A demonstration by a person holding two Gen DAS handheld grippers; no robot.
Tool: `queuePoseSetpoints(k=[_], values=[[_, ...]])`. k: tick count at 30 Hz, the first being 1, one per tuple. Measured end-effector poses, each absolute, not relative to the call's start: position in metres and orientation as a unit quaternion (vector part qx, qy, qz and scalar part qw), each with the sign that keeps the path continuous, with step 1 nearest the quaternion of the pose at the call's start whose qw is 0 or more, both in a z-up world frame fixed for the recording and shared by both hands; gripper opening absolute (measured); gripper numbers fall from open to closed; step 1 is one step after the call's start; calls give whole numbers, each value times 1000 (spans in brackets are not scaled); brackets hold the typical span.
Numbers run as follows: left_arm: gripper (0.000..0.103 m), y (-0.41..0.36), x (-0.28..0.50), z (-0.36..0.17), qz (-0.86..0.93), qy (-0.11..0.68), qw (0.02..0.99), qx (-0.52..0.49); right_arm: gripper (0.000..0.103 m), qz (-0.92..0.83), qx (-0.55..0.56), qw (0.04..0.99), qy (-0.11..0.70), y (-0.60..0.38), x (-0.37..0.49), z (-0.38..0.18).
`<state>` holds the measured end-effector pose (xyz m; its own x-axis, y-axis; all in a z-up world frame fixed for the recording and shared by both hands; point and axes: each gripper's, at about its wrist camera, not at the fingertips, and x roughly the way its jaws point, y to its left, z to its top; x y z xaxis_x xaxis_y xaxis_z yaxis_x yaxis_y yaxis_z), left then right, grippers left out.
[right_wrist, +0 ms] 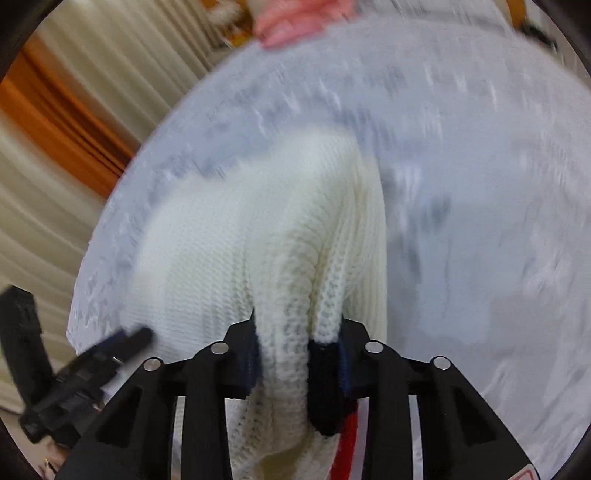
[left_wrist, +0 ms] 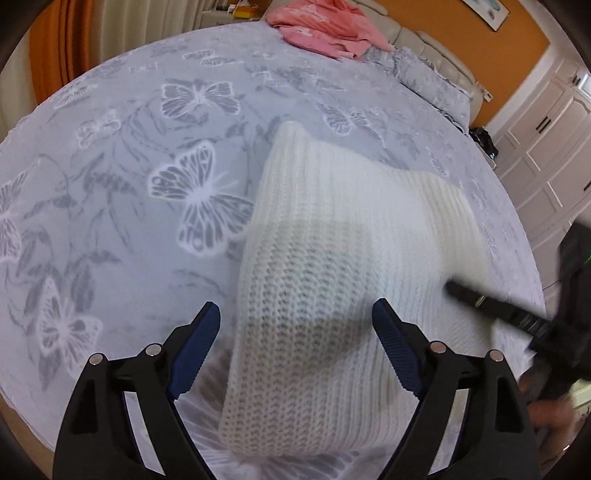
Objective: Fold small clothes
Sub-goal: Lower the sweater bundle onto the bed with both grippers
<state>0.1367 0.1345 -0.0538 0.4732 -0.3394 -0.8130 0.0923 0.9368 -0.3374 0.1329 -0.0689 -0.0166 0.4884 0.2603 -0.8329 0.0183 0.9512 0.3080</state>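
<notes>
No readable text, label, brand or number shows in either view

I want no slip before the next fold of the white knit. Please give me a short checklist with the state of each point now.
1. Right gripper is shut on the white knit garment: ok.
2. Left gripper is open and holds nothing, knit lies between its fingers: ok.
3. Garment flat on the bedspread: not ok, the right side is bunched and lifted.
4. Pink clothes lie far from the knit: ok.
5. How many layers the right gripper pinches: cannot tell.
6. Right wrist view sharp enough to aim: not ok, blurred.
</notes>
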Motion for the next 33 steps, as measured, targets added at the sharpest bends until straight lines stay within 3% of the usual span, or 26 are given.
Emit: queuePoseSetpoints(k=[2,4,7,9,12,14,16,17,18,20,22,26,29,33], values=[[82,128,135,-51,-126,488,858,-100,30,83,116,868,476,-68,132,-4],[82,123,139,-58,-124,497,855,-82,35,65,105,840,528,-72,143,-37],[83,119,139,-65,-121,510,848,-75,45,58,164,832,527,-89,139,-44],[86,122,136,-62,-119,504,852,-74,60,49,197,837,508,-95,123,-31],[90,129,136,-68,-119,514,845,-92,71,58,240,821,515,-98,106,-35],[90,135,137,-76,-121,528,832,-118,72,66,257,801,537,-97,106,-53],[87,136,140,-79,-133,537,823,-130,64,65,250,798,545,-93,103,-62],[72,135,141,-80,-143,538,821,-127,50,69,252,797,545,-90,103,-64],[62,132,141,-79,-167,541,815,-123,44,71,259,795,544,-89,103,-62],[49,129,141,-70,-176,541,816,-103,40,75,263,799,535,-89,101,-50],[44,127,141,-63,-180,544,815,-88,39,82,263,807,523,-86,100,-38],[44,130,142,-61,-175,549,813,-77,39,80,238,818,518,-74,94,-36],[46,126,141,-66,-168,554,813,-63,46,59,224,808,542,-77,95,-61],[51,118,135,-62,-152,542,826,-25,49,40,230,832,504,-85,80,-25]])
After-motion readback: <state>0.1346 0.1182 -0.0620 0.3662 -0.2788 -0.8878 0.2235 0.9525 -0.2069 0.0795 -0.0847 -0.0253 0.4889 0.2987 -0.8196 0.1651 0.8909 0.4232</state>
